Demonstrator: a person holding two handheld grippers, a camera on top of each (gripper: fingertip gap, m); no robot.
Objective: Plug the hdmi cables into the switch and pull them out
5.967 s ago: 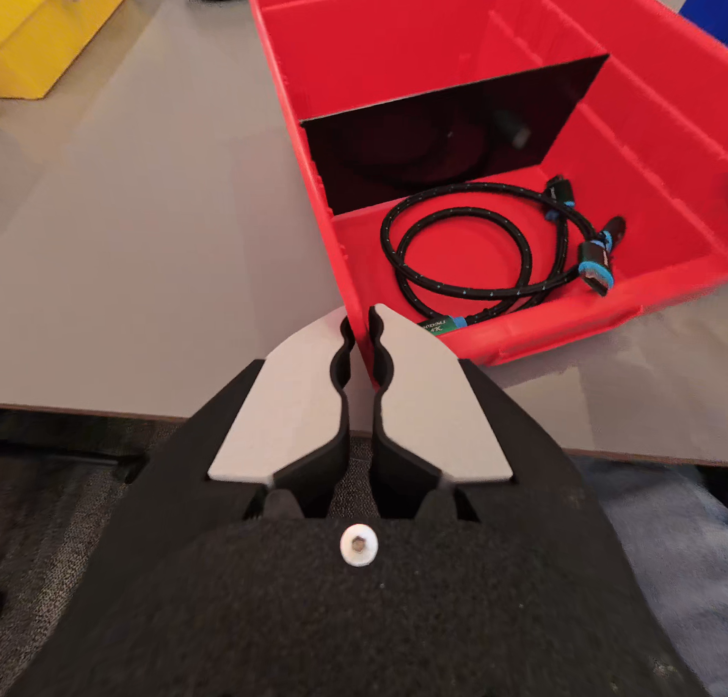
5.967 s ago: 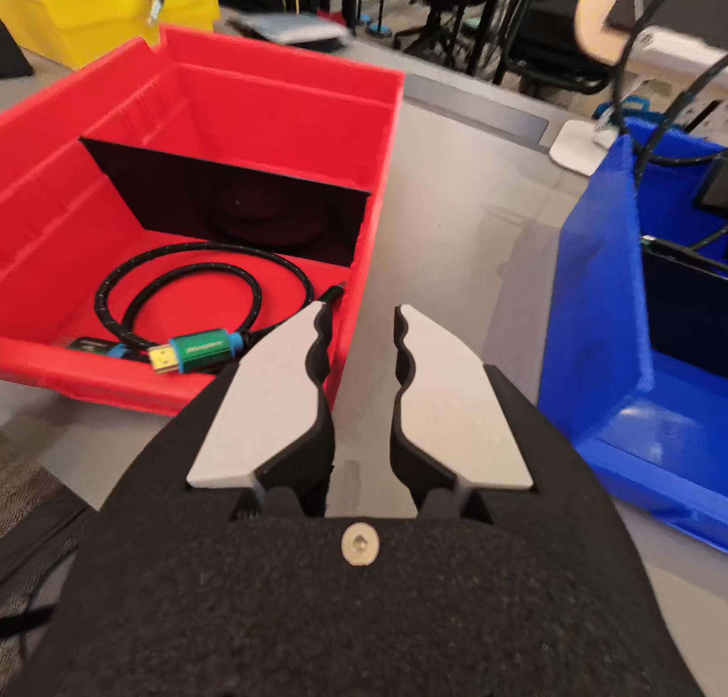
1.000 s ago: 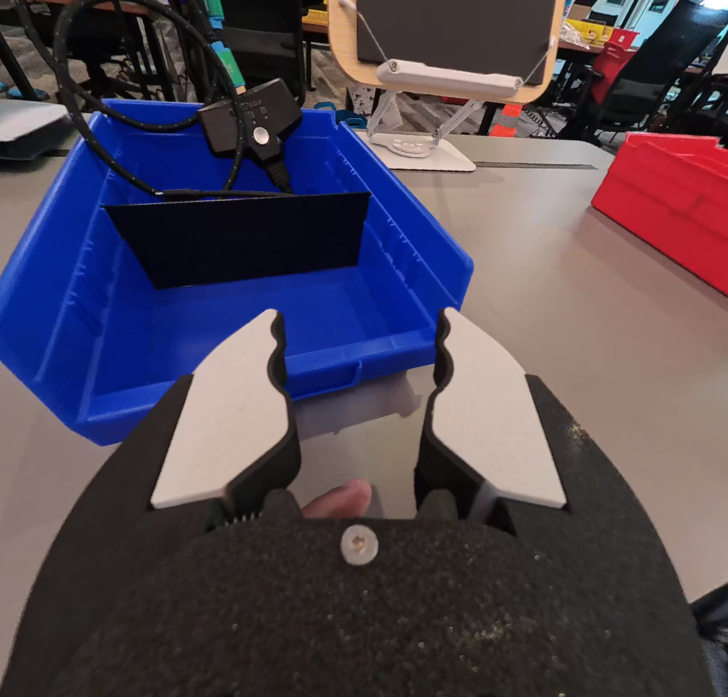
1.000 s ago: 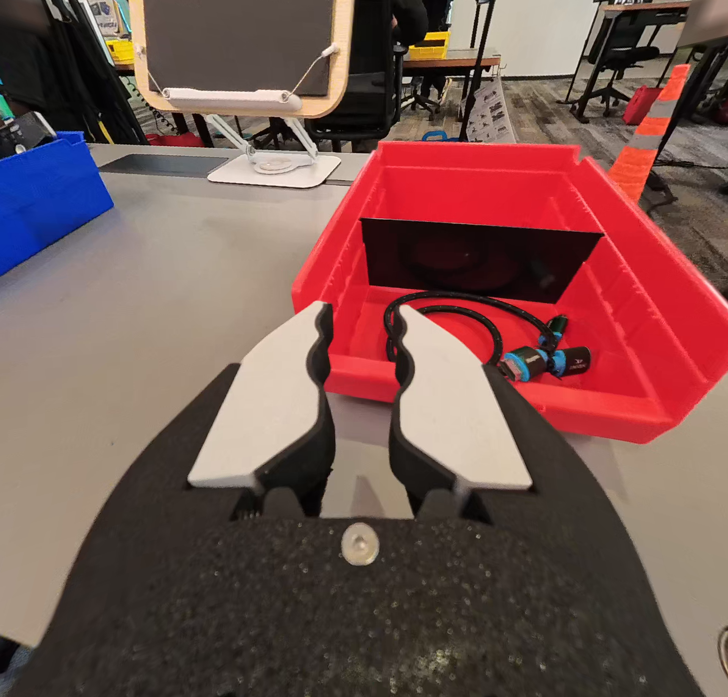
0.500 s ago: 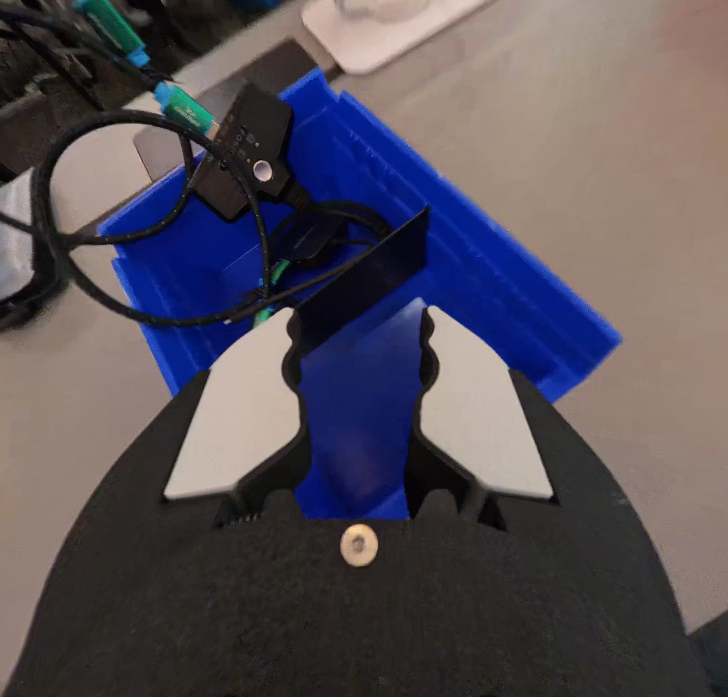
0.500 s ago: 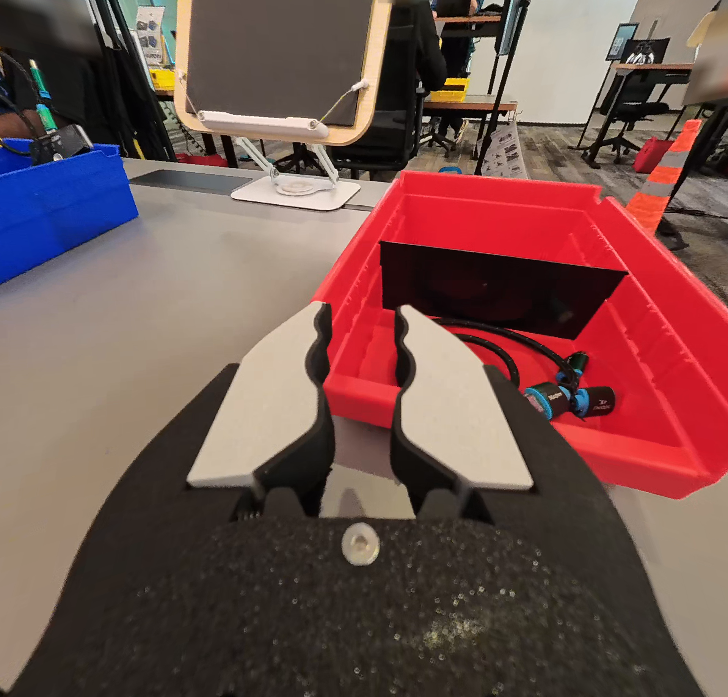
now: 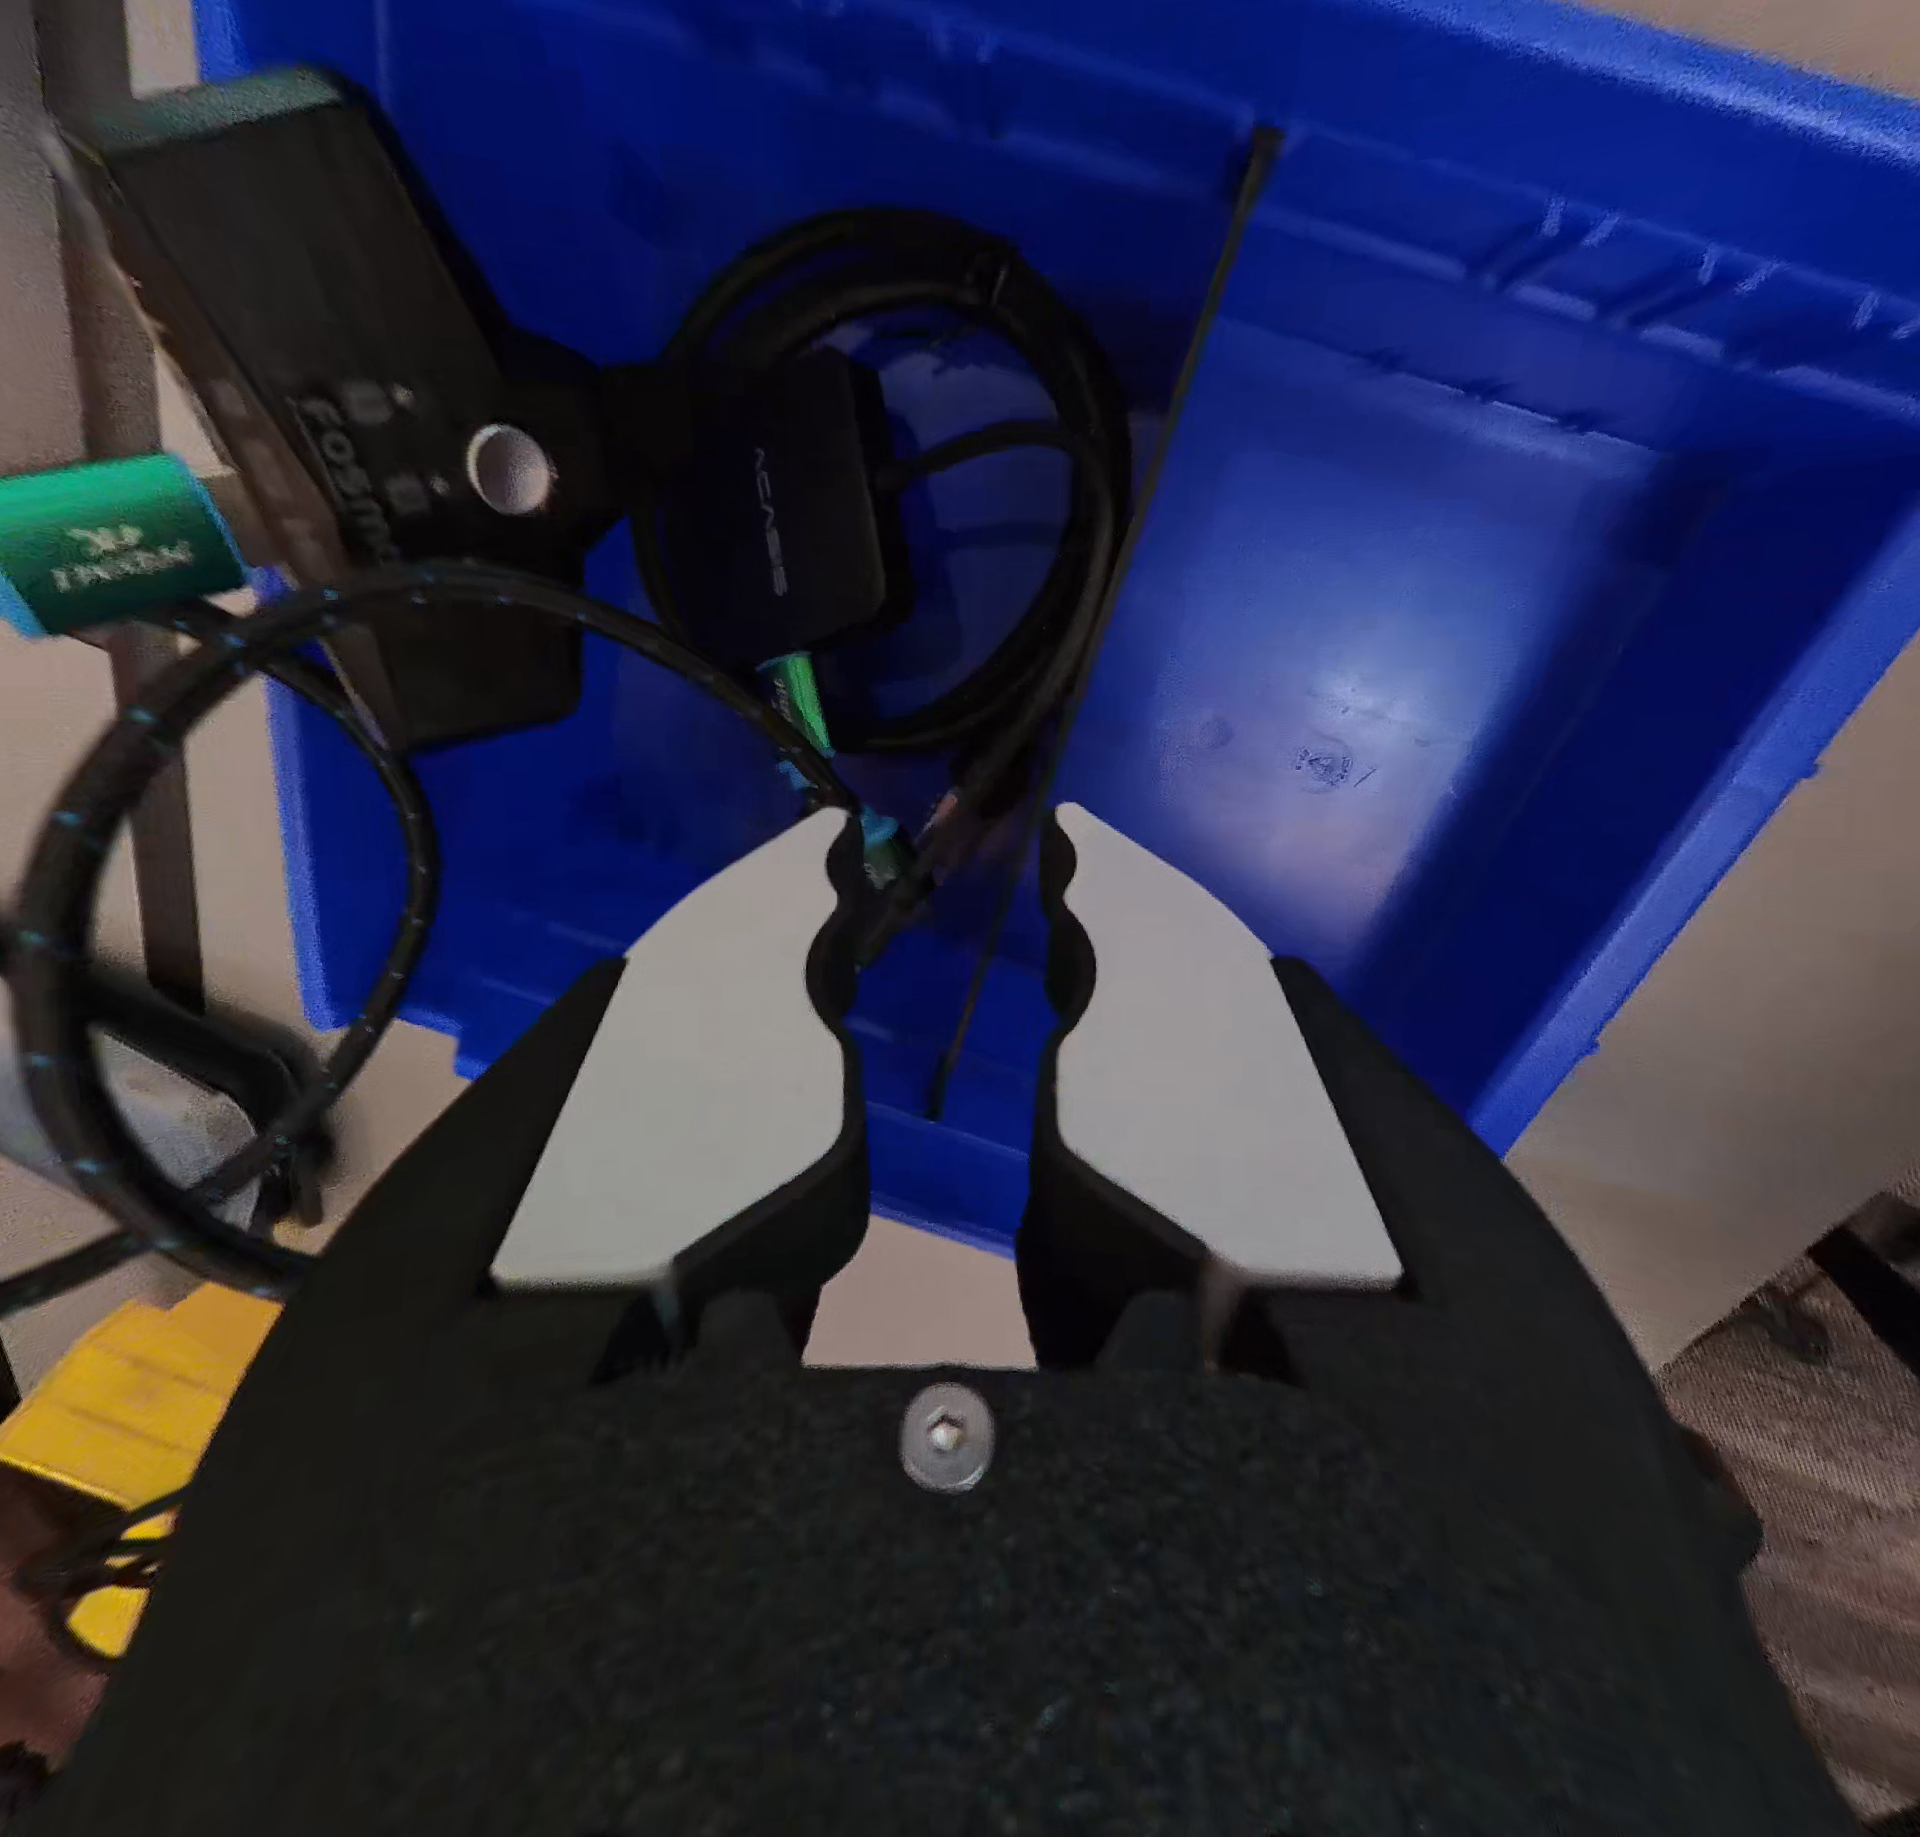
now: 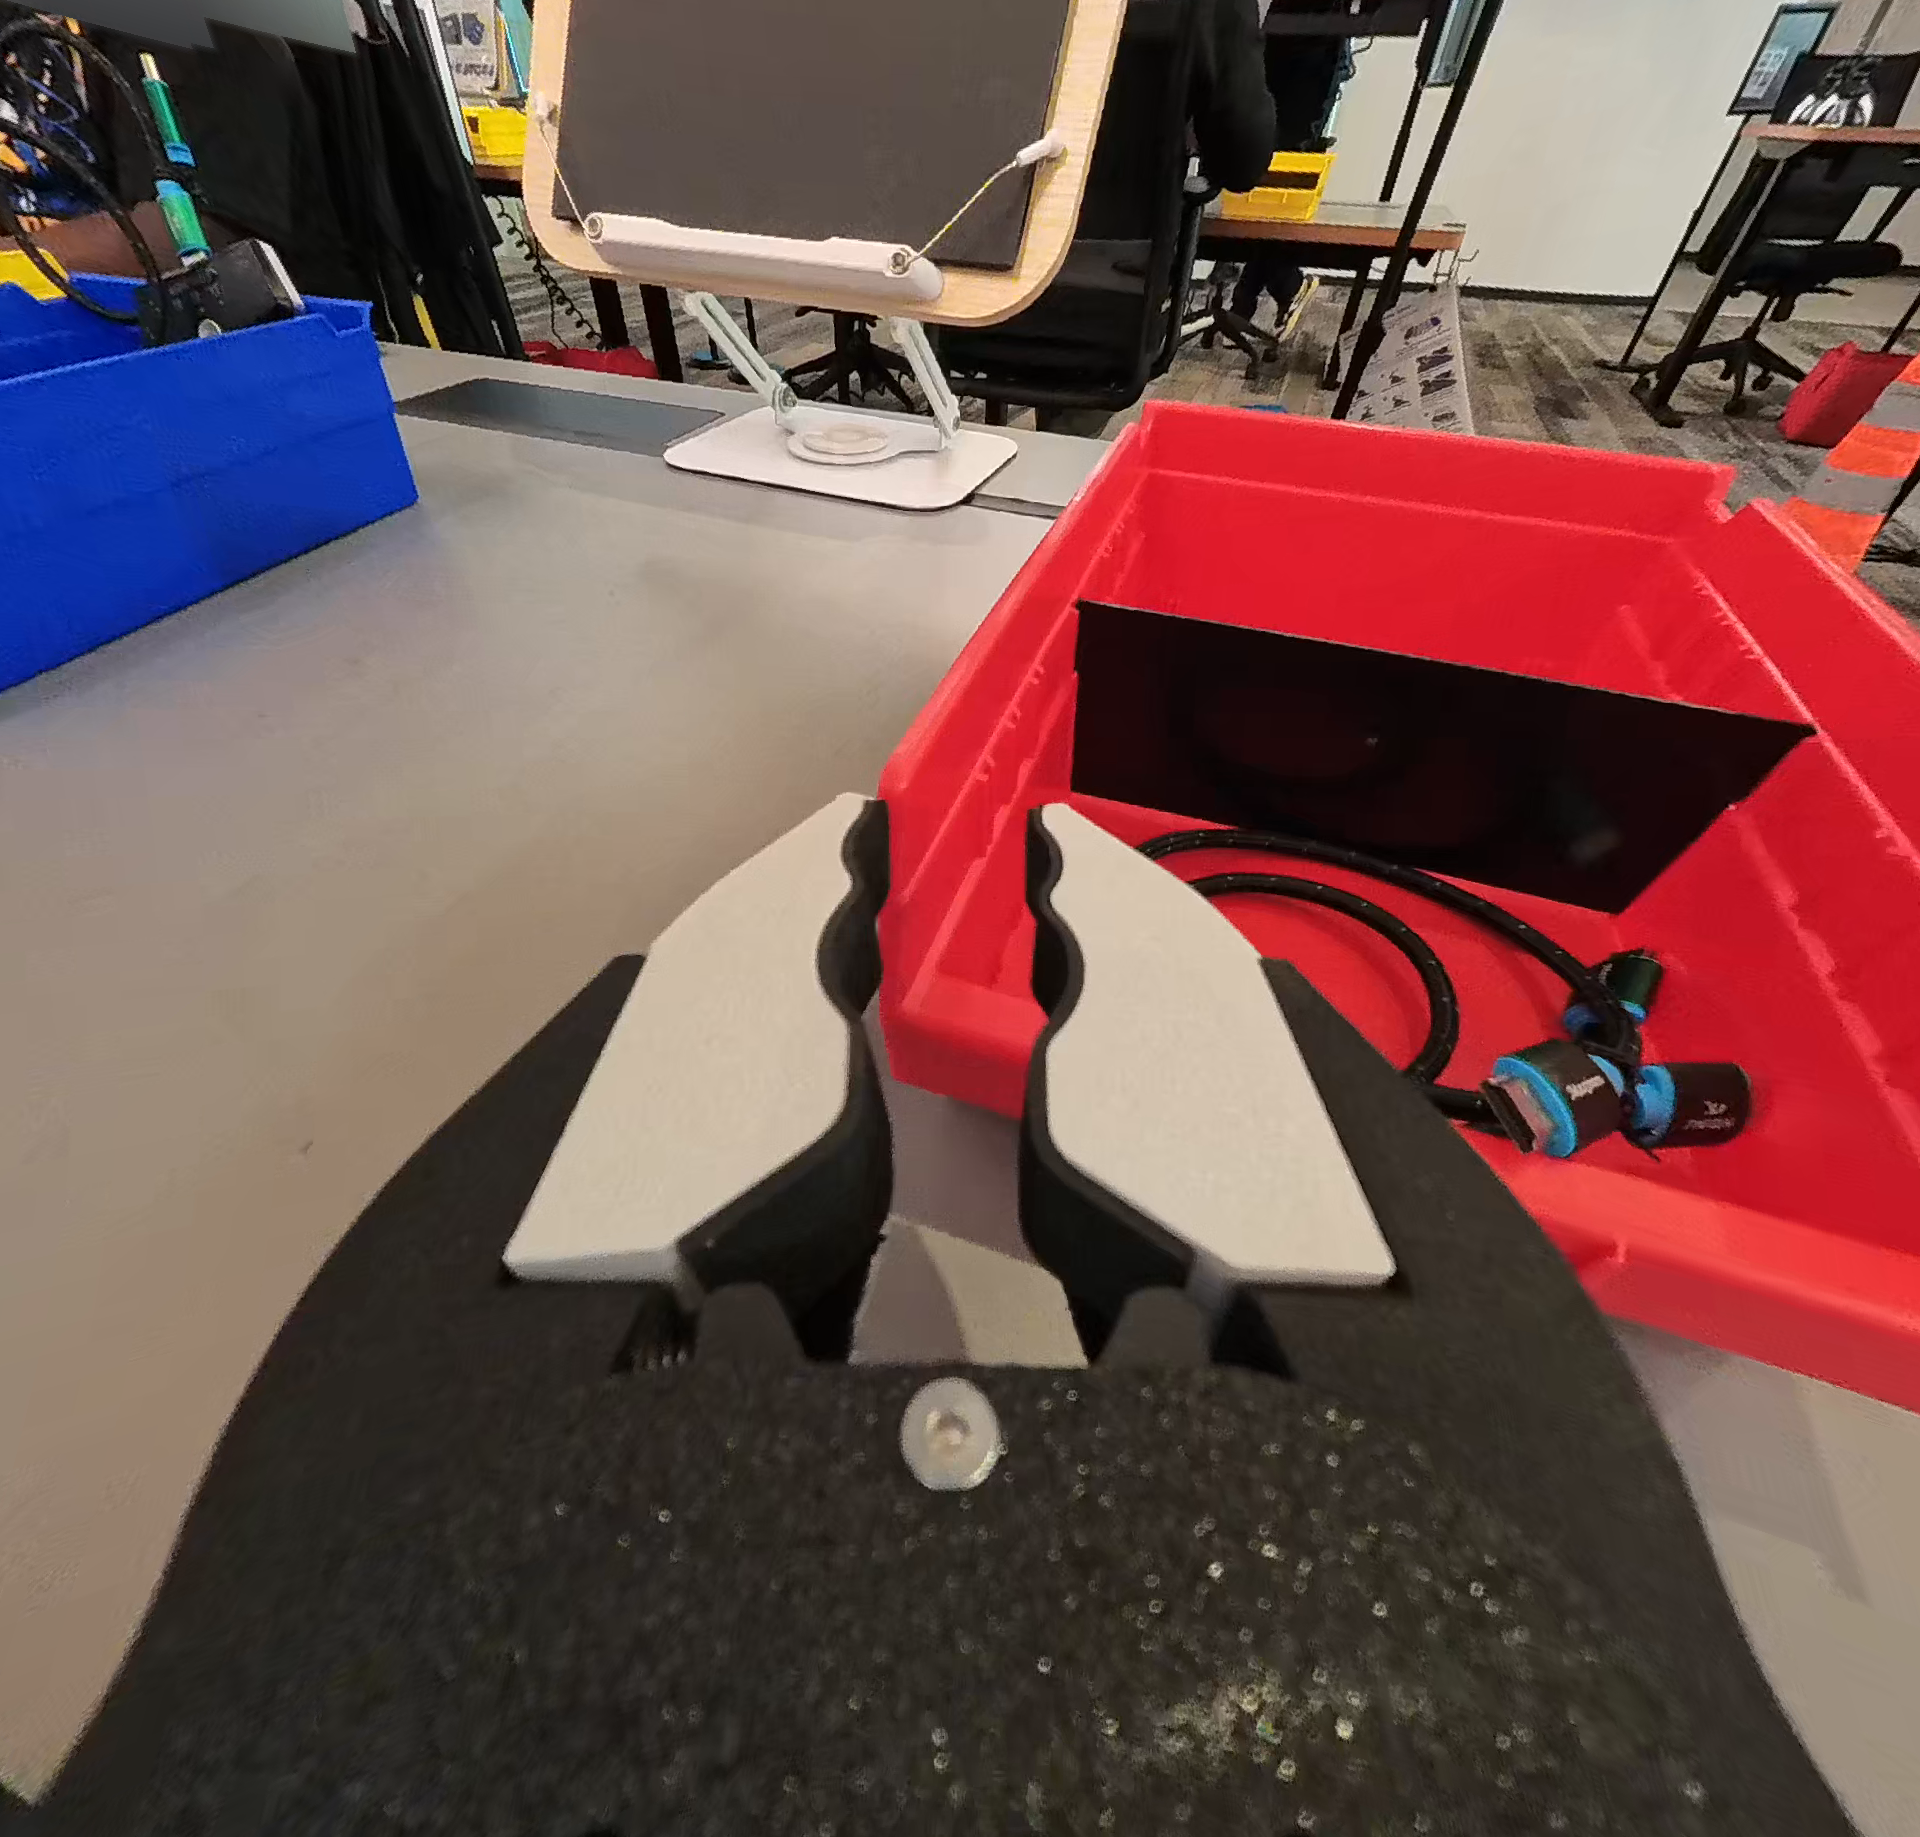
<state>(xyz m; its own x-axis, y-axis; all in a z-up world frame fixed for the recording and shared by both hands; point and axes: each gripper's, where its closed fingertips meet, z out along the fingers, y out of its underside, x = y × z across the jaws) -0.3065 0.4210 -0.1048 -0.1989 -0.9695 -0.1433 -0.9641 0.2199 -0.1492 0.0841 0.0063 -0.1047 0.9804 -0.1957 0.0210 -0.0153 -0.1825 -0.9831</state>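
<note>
In the left wrist view I look down into a blue bin [image 7: 1455, 353]. The black HDMI switch [image 7: 343, 385] leans on its left wall, with a green plug [image 7: 104, 540] at its end and a braided cable [image 7: 405, 852] looping out to the left. A thin black cable coil [image 7: 1049, 416] with a black plug body [image 7: 769, 509] lies in the left compartment. My left gripper [image 7: 951, 831] is open and empty above the bin's near wall. My right gripper [image 8: 956, 811] is open and empty at the red bin's [image 8: 1455, 540] near left corner. That bin holds a braided HDMI cable [image 8: 1434, 998] with blue-collared plugs [image 8: 1558, 1101].
A thin black divider [image 7: 1153, 520] splits the blue bin; its right compartment holds nothing. A black divider [image 8: 1403, 748] crosses the red bin. The blue bin [image 8: 187, 478] and a tablet stand [image 8: 831, 447] sit on the grey table [image 8: 468, 748]. A yellow bin [image 7: 125, 1372] shows lower left.
My left gripper has moved over the blue bin and tipped down to look straight into it, its jaws a little narrower. My right gripper has edged closer to the red bin.
</note>
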